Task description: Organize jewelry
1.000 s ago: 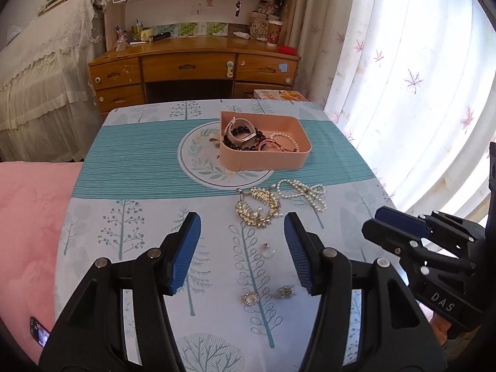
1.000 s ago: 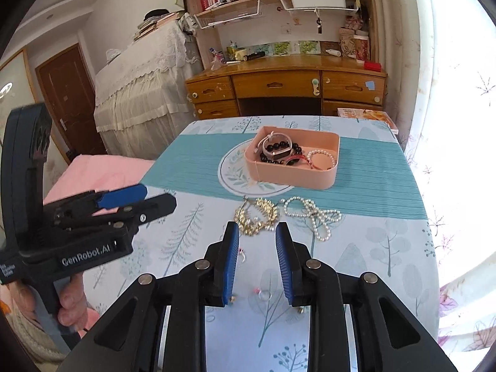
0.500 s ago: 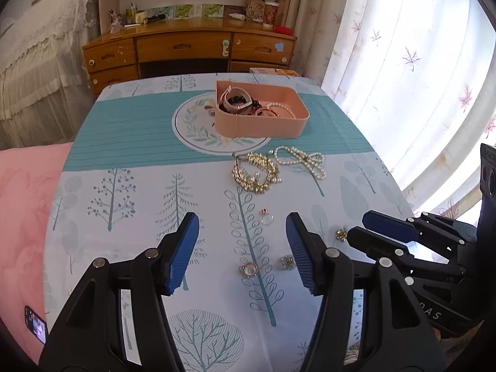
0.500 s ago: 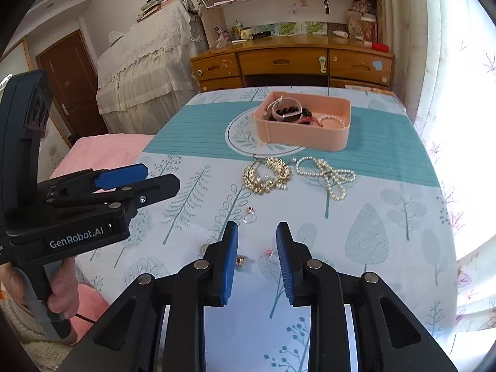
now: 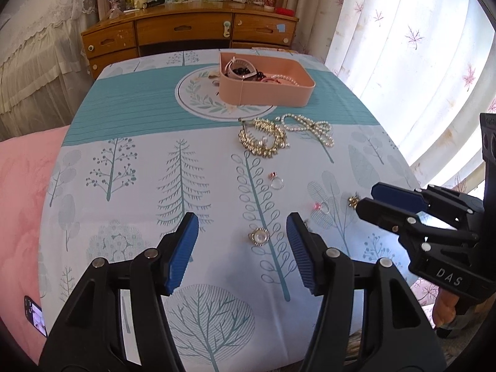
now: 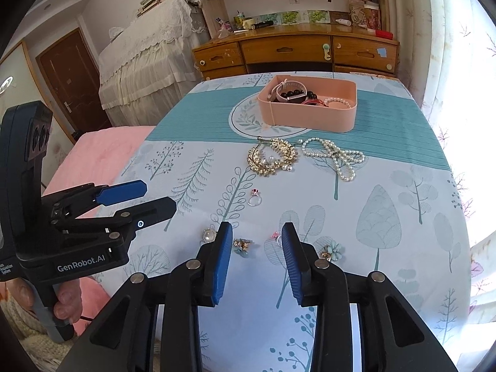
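Note:
A pink tray (image 5: 266, 94) (image 6: 307, 116) with bracelets and a watch sits at the table's far middle. In front of it lie a gold necklace (image 5: 262, 136) (image 6: 272, 156) and a pearl necklace (image 5: 311, 127) (image 6: 336, 155). Nearer lie a clear ring (image 5: 276, 181) (image 6: 254, 199), a pearl brooch (image 5: 259, 236) (image 6: 208, 235), a pink-stone ring (image 5: 321, 206) (image 6: 276, 236), a gold-and-blue earring (image 6: 242, 244) and a flower earring (image 6: 331, 251). My left gripper (image 5: 242, 249) is open above the pearl brooch. My right gripper (image 6: 256, 259) is open and empty, with the gold-and-blue earring and pink-stone ring between its fingers.
The table has a tree-print cloth (image 5: 139, 186). A pink bed cover (image 5: 21, 179) lies to the left, a curtain (image 5: 403, 62) to the right, a wooden desk (image 5: 186, 31) behind. A phone (image 5: 34, 314) lies at lower left.
Both grippers have pulled back toward the table's near edge and tilted down, so the small rings and earrings now lie between their fingers. Neither has taken hold of anything.

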Action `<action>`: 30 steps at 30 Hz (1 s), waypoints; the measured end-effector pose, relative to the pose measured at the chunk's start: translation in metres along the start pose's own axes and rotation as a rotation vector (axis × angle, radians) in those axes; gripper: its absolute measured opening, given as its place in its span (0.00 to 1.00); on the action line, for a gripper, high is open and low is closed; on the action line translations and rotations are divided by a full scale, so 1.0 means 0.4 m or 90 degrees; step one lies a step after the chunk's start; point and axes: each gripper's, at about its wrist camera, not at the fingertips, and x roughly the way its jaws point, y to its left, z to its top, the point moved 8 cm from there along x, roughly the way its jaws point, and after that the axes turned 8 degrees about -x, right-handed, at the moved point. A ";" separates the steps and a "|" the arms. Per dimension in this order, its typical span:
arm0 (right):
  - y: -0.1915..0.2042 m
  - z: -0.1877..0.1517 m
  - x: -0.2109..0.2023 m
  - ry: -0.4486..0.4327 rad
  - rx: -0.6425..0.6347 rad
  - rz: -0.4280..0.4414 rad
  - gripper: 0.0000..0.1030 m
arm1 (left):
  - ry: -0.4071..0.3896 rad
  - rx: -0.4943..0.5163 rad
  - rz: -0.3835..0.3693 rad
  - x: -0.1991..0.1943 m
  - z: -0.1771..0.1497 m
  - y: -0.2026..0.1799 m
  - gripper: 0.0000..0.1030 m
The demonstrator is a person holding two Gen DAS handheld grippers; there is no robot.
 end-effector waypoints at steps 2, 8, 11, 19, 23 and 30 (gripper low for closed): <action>-0.002 -0.005 0.007 0.006 0.000 0.001 0.32 | 0.007 -0.004 0.001 0.005 -0.010 0.009 0.55; -0.009 -0.018 0.038 0.023 0.003 0.008 0.32 | 0.030 -0.023 0.000 0.026 -0.037 0.043 0.55; -0.007 -0.024 0.056 0.035 0.000 0.013 0.32 | 0.044 -0.030 -0.003 0.040 -0.048 0.053 0.55; 0.013 -0.051 0.109 0.074 -0.018 0.029 0.32 | 0.086 -0.007 -0.024 0.094 -0.074 0.027 0.55; 0.017 -0.061 0.135 0.088 -0.019 0.037 0.32 | 0.099 0.017 -0.023 0.125 -0.085 0.009 0.55; -0.001 -0.068 0.143 0.083 -0.010 0.036 0.32 | 0.094 0.055 -0.013 0.165 -0.079 -0.030 0.54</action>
